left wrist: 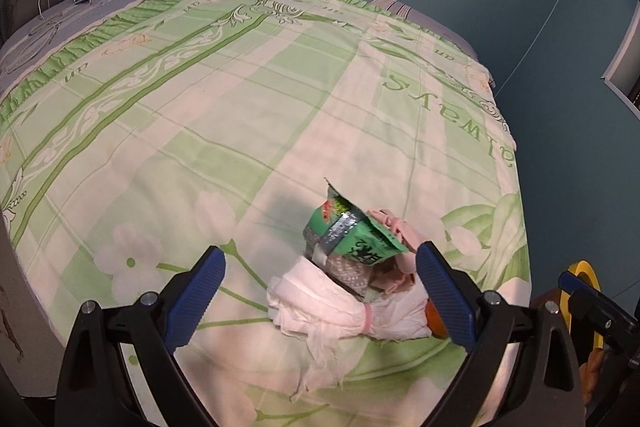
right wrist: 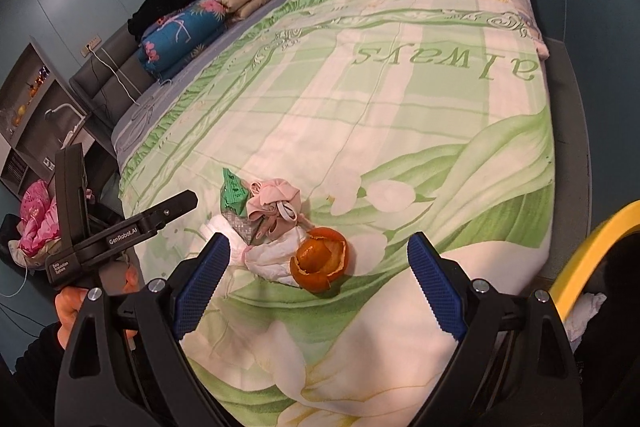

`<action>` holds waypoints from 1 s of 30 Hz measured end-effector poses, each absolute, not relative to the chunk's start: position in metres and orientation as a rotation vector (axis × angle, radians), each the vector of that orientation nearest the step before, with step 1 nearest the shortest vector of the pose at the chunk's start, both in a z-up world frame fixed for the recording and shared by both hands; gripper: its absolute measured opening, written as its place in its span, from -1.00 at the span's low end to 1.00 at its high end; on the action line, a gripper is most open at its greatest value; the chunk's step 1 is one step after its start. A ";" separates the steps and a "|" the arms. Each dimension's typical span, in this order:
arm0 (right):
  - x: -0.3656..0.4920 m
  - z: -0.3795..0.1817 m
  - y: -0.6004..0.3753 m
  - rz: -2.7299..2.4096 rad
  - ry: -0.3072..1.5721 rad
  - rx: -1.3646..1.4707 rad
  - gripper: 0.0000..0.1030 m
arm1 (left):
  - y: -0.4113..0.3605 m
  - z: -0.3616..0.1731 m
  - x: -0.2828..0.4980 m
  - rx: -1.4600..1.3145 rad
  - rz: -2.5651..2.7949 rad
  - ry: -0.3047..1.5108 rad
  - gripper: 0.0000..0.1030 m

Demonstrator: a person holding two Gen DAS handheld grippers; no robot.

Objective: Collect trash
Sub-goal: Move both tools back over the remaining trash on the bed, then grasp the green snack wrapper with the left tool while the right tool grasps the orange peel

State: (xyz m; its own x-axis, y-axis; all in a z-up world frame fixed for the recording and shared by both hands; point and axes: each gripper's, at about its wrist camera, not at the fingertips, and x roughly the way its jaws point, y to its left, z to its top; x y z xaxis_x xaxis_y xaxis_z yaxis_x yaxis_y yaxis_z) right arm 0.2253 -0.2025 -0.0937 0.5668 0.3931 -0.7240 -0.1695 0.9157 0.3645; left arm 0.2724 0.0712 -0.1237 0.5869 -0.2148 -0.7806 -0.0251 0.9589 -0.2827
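on the green floral quilt (right wrist: 400, 131), near its front edge, lay the trash: an orange peel (right wrist: 320, 259), with white tissue (right wrist: 268, 259), a pink wad (right wrist: 272, 207) and a green wrapper (right wrist: 233, 193) just beyond the peel. the left gripper (left wrist: 320, 283) and right gripper (right wrist: 316, 267) both stood wide and empty. this looked like the approach; next, one should close on a piece, probably the peel.

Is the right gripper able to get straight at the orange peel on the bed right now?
Probably yes. The right gripper is open and the orange peel lies just ahead between its fingers, atop the bedspread, with nothing covering it; only the tissue wad touches its side.
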 end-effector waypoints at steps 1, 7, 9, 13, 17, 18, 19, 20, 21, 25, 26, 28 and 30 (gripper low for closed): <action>0.228 -0.097 -0.199 0.335 0.920 0.265 0.67 | 0.071 -0.127 0.275 -0.279 -0.114 0.948 0.80; 0.241 -0.117 -0.183 0.342 0.976 0.245 0.67 | 0.072 -0.139 0.289 -0.281 -0.130 0.971 0.80; 0.245 -0.123 -0.177 0.342 0.993 0.236 0.67 | 0.074 -0.141 0.294 -0.296 -0.134 0.974 0.80; 0.248 -0.131 -0.169 0.332 1.006 0.207 0.67 | 0.075 -0.143 0.301 -0.311 -0.137 0.970 0.80; 0.253 -0.140 -0.162 0.321 1.021 0.184 0.67 | 0.073 -0.149 0.311 -0.322 -0.146 0.982 0.80; 0.254 -0.142 -0.161 0.323 1.026 0.183 0.67 | 0.072 -0.151 0.313 -0.326 -0.149 0.986 0.80; 0.255 -0.145 -0.159 0.325 1.031 0.181 0.67 | 0.072 -0.152 0.315 -0.333 -0.153 0.988 0.79; 0.255 -0.147 -0.158 0.325 1.037 0.175 0.67 | 0.071 -0.154 0.317 -0.337 -0.157 0.991 0.79; 0.256 -0.150 -0.155 0.325 1.043 0.165 0.67 | 0.070 -0.156 0.319 -0.338 -0.164 0.999 0.79; 0.259 -0.161 -0.150 0.323 1.067 0.151 0.67 | 0.067 -0.164 0.324 -0.347 -0.183 1.025 0.62; 0.260 -0.162 -0.150 0.323 1.072 0.152 0.67 | 0.066 -0.167 0.326 -0.355 -0.189 1.034 0.59; 0.262 -0.166 -0.149 0.321 1.080 0.153 0.64 | 0.066 -0.171 0.327 -0.367 -0.193 1.043 0.49; 0.264 -0.169 -0.149 0.322 1.090 0.154 0.57 | 0.065 -0.174 0.328 -0.375 -0.201 1.052 0.35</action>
